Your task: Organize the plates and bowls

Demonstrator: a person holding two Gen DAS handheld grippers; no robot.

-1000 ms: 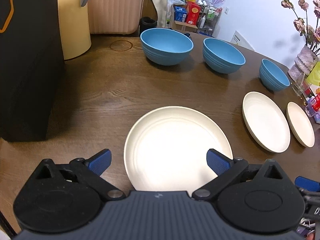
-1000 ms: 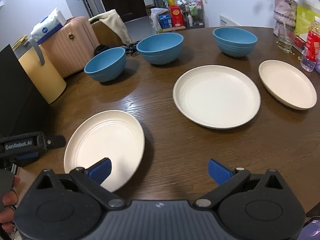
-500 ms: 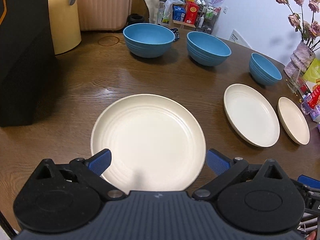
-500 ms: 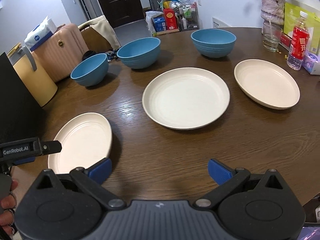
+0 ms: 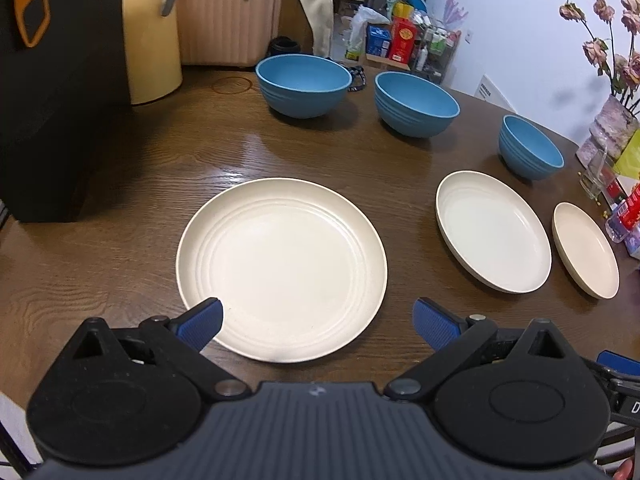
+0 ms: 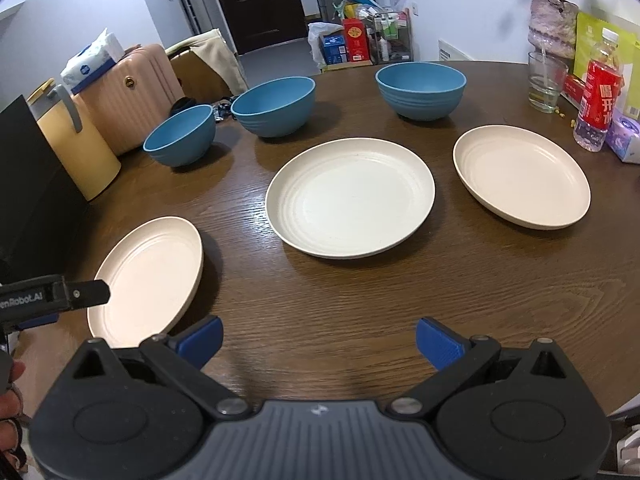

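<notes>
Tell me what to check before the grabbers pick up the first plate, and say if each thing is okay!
1. Left gripper open: ok, its blue fingers are spread wide.
2. Right gripper open: ok, and it holds nothing.
3. Left gripper lined up with the nearest plate: ok, the plate's near edge lies between the fingers.
4. Plates free to lift: ok, all three lie apart, nothing on them, like the middle plate.
5. Bowls out of the way: ok, the blue bowls sit behind the plates.
6. Fingers touching a plate yet: cannot tell for the left one; the right gripper touches none.
</notes>
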